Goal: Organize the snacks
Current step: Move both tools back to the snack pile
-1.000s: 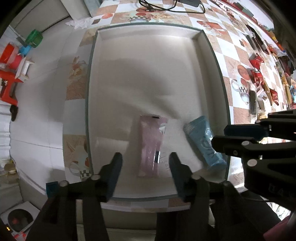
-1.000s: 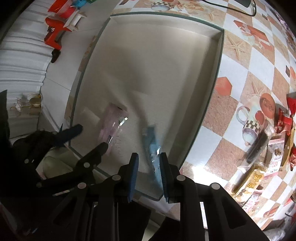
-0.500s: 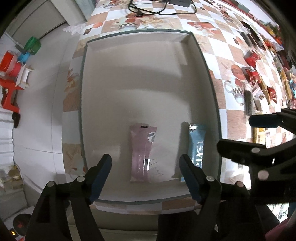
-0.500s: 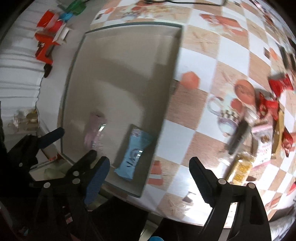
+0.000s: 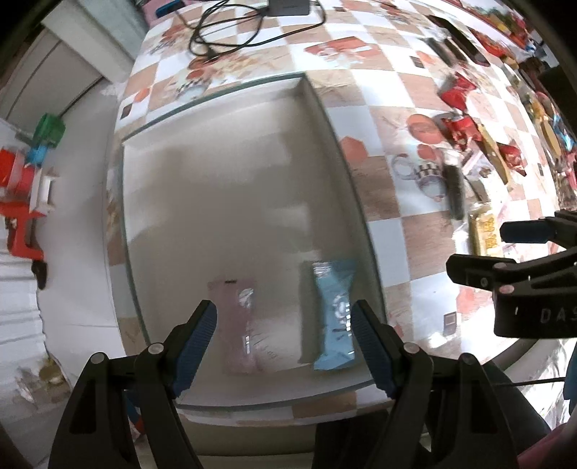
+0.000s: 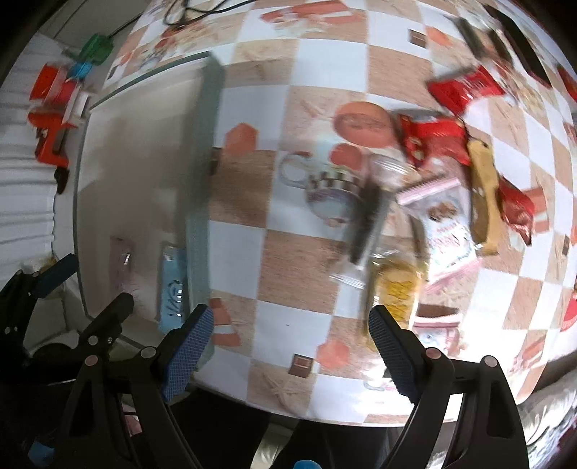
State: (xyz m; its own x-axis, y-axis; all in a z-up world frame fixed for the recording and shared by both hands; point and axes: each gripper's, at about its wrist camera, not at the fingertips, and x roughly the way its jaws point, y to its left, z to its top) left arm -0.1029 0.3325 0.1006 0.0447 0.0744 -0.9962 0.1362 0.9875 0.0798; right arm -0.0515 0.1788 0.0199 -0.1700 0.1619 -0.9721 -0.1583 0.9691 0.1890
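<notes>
Left wrist view: left gripper (image 5: pixel 285 330) spread wide, empty, at bottom centre over the tray (image 5: pixel 346 162). Pink packet (image 5: pixel 236 324) and blue packet (image 5: pixel 333 310) lie side by side, apart, in the tray's lower part.

Right wrist view: right gripper (image 6: pixel 290 337) spread wide, empty, at bottom centre above the checkered tablecloth (image 6: pixel 324 65). Snack pile (image 6: pixel 443 187) at right of centre; tray at left.

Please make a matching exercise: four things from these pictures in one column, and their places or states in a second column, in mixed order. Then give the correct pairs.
Things
1. light blue snack wrapper
2. pale pink snack wrapper
3. black cable
4. right claw

Places or states
A. on the checkered tablecloth beyond the tray
B. open, holding nothing
C. in the white shallow tray, near its right wall
D. in the tray, left of the other wrapper

Pairs: 1-C, 2-D, 3-A, 4-B
</notes>
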